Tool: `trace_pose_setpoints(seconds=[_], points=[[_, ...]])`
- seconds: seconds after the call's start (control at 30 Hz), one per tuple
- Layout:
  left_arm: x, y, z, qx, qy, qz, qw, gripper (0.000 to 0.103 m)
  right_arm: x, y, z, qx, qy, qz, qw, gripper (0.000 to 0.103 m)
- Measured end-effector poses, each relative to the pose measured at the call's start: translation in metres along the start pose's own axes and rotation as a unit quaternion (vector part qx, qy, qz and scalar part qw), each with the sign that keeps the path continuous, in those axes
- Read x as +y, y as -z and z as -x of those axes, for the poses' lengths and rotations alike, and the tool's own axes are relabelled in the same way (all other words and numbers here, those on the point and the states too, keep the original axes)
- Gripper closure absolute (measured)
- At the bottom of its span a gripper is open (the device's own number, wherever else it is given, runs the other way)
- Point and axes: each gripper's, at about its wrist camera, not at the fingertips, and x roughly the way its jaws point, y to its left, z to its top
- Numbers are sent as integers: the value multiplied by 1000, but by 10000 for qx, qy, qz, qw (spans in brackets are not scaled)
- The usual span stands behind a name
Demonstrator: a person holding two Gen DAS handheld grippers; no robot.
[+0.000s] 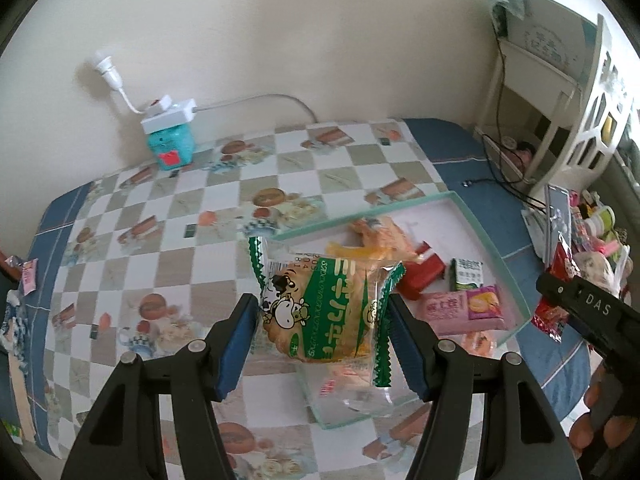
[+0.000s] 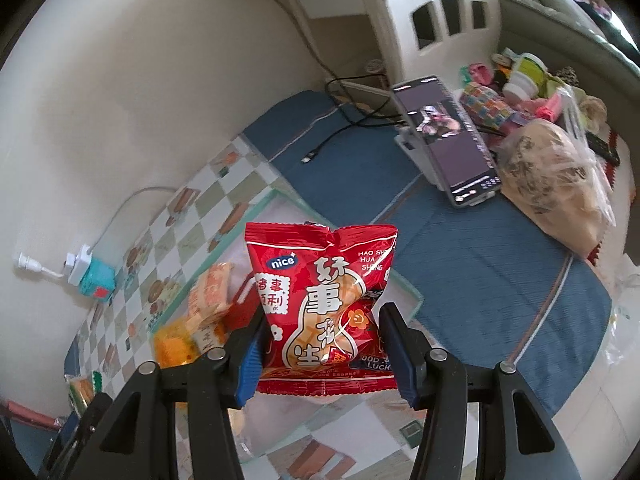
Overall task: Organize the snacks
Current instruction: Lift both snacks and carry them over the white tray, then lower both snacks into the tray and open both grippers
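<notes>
Where red packet (image 2: 324,312) hangs, tray (image 2: 414,300) hides

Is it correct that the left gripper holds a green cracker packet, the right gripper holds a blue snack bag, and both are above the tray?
Not fully. The snack bag in the right gripper is red, not blue; the right wrist view shows it. The rest holds: the left gripper holds the green cracker packet, and both are above the tray.

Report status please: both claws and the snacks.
Left claw shut on green-and-white cow-print cracker packet. Right claw shut on red peanut bag. Both over shallow green-rimmed tray; nothing blocking.
</notes>
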Motion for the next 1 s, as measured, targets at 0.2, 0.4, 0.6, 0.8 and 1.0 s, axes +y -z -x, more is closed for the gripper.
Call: trace_pose_setpoints(seconds=[0.2, 0.4, 0.6, 0.8, 1.0], points=[[-16, 2, -8, 83, 164, -73, 9998, 37, -18, -7, -6, -30, 97, -114, 9999, 46], [-30, 4, -16, 155, 232, -207, 9994, 37, -27, -9, -21, 62, 166, -166, 9997, 46], [-41, 6, -27, 247, 269, -316, 9988, 37, -27, -8, -42, 196, 166, -68, 9996, 46], [-49, 7, -39, 348, 248, -394, 9983, 37, -23, -8, -55, 274, 176, 39, 9995, 45], [-56, 7, -48, 391, 247, -435, 9980, 37, -16, -9, -63, 322, 143, 176, 9992, 45]])
